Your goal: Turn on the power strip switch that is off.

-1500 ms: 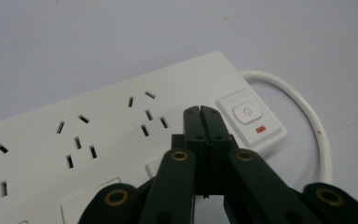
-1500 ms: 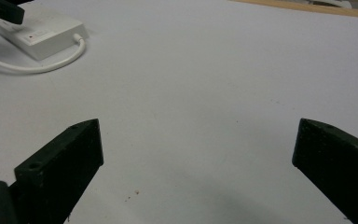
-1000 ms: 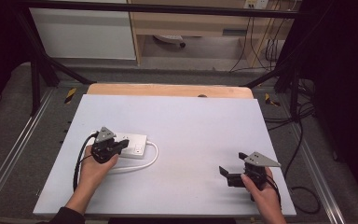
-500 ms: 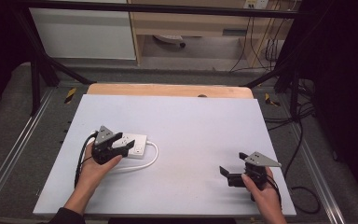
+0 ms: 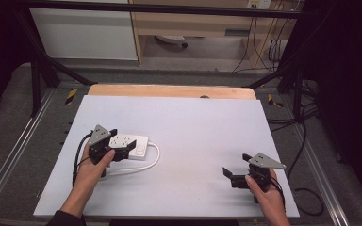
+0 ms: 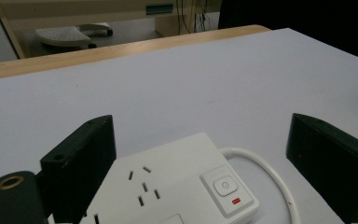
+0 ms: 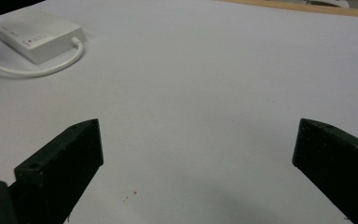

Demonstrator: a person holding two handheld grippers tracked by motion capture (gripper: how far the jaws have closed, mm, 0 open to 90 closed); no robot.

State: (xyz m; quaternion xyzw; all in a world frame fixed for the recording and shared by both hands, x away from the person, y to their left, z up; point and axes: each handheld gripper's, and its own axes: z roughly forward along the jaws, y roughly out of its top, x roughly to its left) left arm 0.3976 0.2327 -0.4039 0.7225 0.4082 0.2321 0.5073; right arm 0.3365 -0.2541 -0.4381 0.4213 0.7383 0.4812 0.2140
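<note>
While its jaws, just opened, stand spread astride the white power strip (image 5: 131,146) at the desk's (image 5: 193,117) nine o'clock, seemingly releasing it there, the left gripper (image 5: 118,147) hovers low, the right gripper (image 5: 229,176) idling agape at four o'clock.

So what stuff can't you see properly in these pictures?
- Power strip: its near end is cut off by the bottom edge of the left gripper view; in the high view the left gripper covers part of it.
- White cable: its far end and plug are hidden under the left hand.
- Button symbol: readable up close, too small in the high view.
</note>
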